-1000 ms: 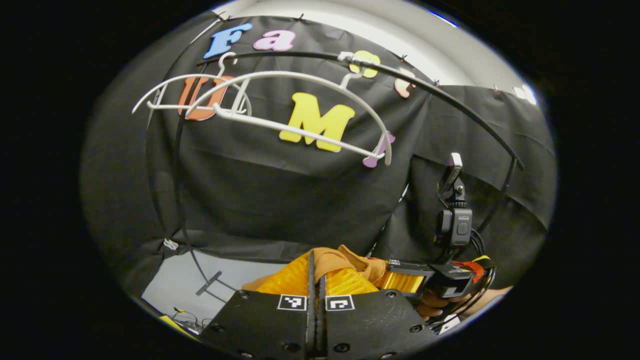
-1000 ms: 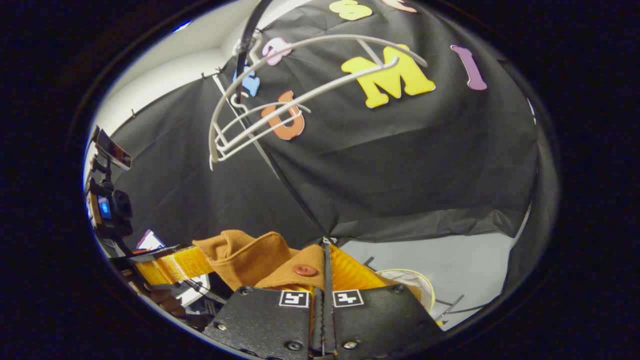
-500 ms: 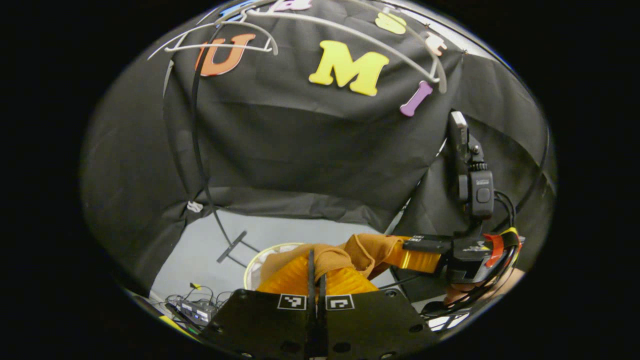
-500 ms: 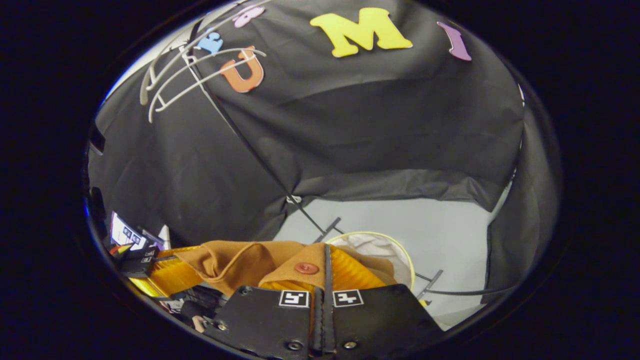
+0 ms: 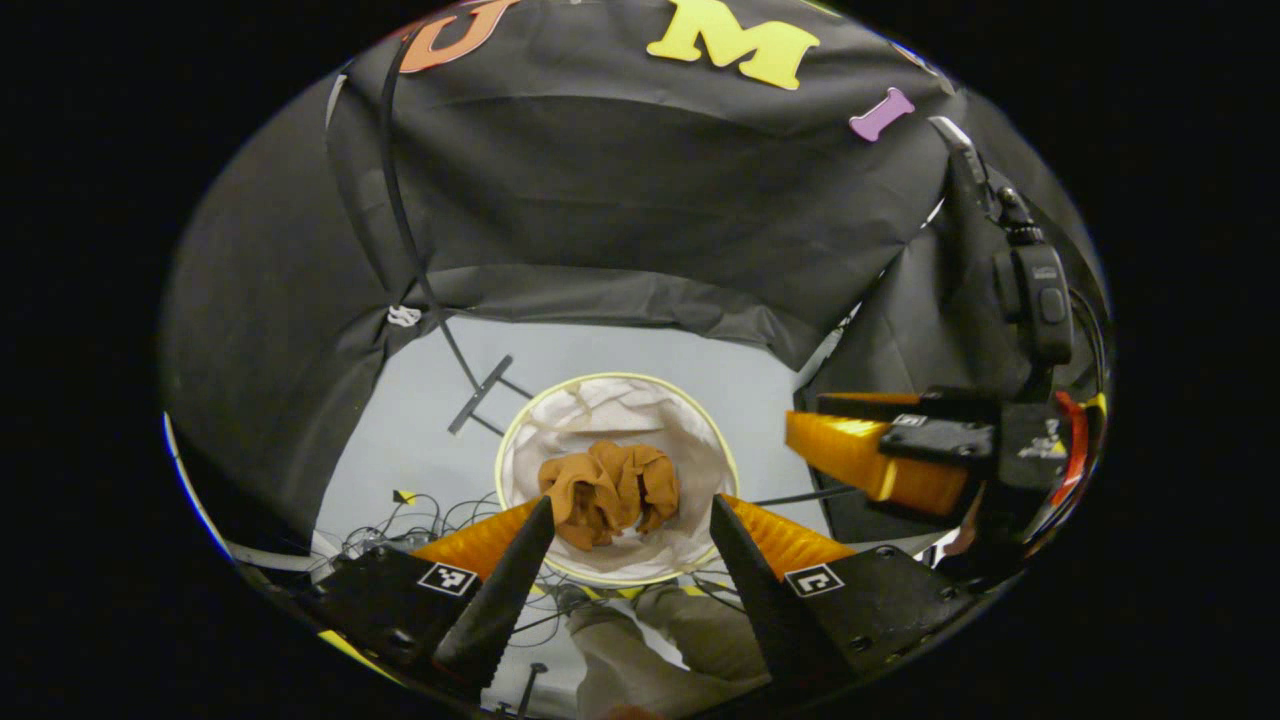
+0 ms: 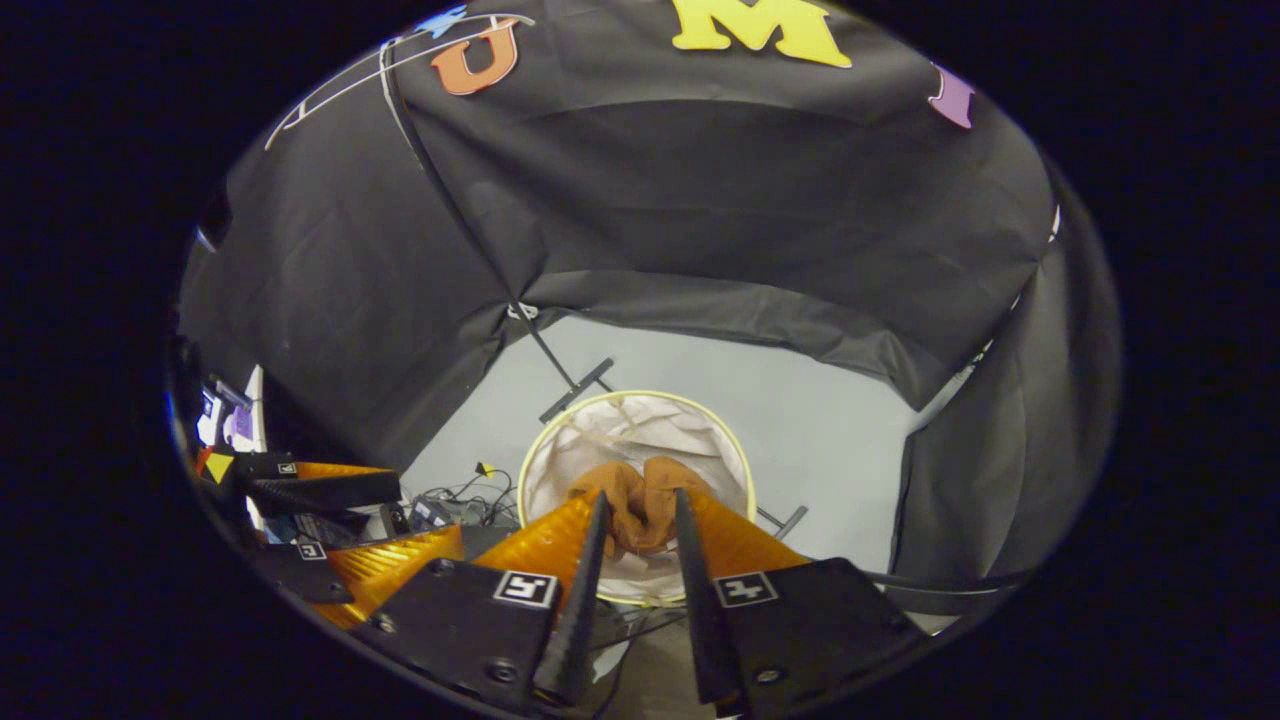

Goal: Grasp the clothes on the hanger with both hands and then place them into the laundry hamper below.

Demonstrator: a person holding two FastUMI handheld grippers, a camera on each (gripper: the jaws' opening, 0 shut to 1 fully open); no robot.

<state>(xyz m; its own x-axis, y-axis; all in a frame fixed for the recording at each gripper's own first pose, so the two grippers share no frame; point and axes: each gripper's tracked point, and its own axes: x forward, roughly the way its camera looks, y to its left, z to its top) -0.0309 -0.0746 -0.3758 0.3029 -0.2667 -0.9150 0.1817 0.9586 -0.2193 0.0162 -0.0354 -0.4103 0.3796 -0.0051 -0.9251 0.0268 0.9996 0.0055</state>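
Below and ahead of both grippers, a black garment-rack pole [image 5: 400, 220] slants down past the booth cloth to a short crossbar foot [image 5: 480, 394] on the grey floor [image 5: 640, 350], just beyond the far-left rim of the laundry hamper [image 5: 700, 440]. A tangle of thin cables [image 5: 420, 515] lies on the floor to the near left of the hamper, close under the left gripper's left finger. A thin white hanger [image 6: 330, 85] is partly visible at the upper left of the right gripper view, cut off by the picture edge. The left gripper [image 5: 632, 522] hangs over the hamper with its fingers spread wide and nothing between them; the right gripper [image 6: 640, 508] has its fingers parted too, more narrowly, also holding nothing. The near rim of the hamper is covered by the fingers in both views. Seen from the left gripper, the right gripper sits to its right, and the hand holding it is mostly hidden. The brown garment [image 5: 608, 492] lies crumpled in a loose heap inside the hamper, on its pale lining, straight ahead between each gripper's fingers and well apart from them.
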